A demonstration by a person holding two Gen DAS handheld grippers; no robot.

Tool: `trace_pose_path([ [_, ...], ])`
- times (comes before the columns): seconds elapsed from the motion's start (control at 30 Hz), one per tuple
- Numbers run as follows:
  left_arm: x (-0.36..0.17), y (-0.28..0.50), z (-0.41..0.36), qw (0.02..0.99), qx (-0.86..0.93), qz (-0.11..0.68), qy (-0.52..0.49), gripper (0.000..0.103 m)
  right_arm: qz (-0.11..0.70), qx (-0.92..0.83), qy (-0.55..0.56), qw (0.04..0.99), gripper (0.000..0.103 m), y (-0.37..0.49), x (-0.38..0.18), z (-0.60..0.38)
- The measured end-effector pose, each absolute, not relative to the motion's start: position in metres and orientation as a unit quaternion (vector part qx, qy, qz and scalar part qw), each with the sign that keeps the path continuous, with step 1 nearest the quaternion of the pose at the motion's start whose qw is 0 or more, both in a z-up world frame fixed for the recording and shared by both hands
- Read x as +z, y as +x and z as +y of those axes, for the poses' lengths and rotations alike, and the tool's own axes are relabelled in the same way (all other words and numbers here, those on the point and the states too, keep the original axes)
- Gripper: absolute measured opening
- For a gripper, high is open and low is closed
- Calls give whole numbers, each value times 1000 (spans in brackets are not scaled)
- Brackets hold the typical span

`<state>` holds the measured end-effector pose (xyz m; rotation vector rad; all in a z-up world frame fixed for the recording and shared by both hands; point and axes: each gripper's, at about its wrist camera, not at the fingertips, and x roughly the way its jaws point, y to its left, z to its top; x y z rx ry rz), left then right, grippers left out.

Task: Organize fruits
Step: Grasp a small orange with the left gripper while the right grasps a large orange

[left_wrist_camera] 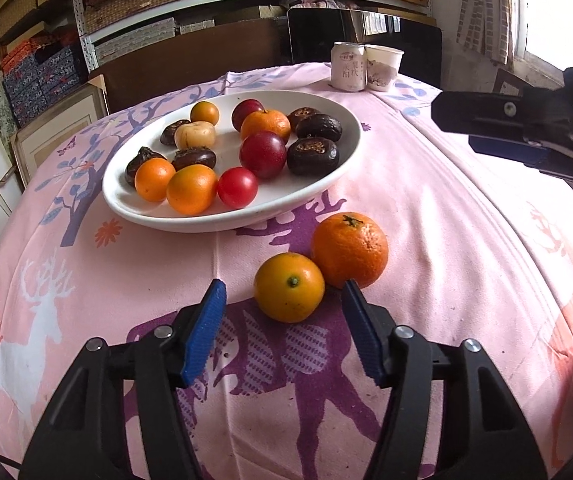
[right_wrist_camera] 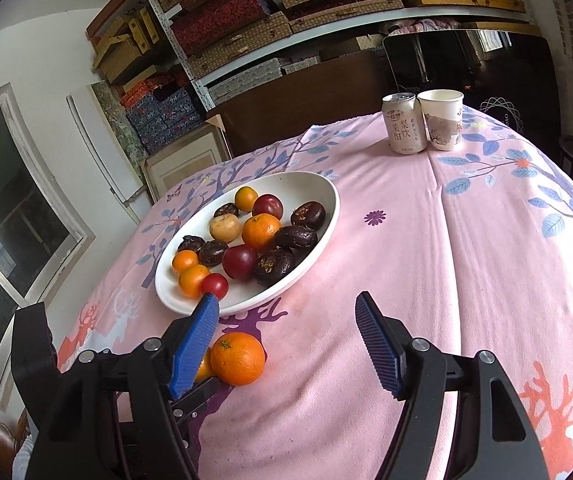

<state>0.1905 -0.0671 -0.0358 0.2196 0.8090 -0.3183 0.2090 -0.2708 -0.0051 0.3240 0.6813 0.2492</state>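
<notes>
A white oval plate [left_wrist_camera: 350,136] [right_wrist_camera: 326,232] holds several fruits: small oranges, red plums, a red tomato, dark water chestnuts and one pale one. Two fruits lie on the pink cloth in front of it: a smooth small orange [left_wrist_camera: 289,287] and a larger mandarin [left_wrist_camera: 349,249] [right_wrist_camera: 237,358], touching each other. My left gripper [left_wrist_camera: 282,294] is open, its blue fingers on either side of the small orange, just short of it. My right gripper [right_wrist_camera: 286,308] is open and empty, above the cloth right of the mandarin; it also shows in the left wrist view [left_wrist_camera: 526,132].
A drink can [left_wrist_camera: 348,66] [right_wrist_camera: 403,123] and a paper cup [left_wrist_camera: 382,67] [right_wrist_camera: 441,119] stand together at the table's far side. Shelves with boxes stand behind the table. The cloth-covered table drops off at left and right.
</notes>
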Motion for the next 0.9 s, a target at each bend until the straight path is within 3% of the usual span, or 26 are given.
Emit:
trace_pose_path([
  [0.33,-36,196,-66,900,-168,391,99,58,343,117,151,920,72,212,-11,-268],
  [0.47,-37,194,-66,896,-177,395,100,44,346,115,152,919,72,213,-13,-268],
  [0.9,-37,201,-63,897,-170,398,88,41,353,114,145,917,72,215,-17,-265],
])
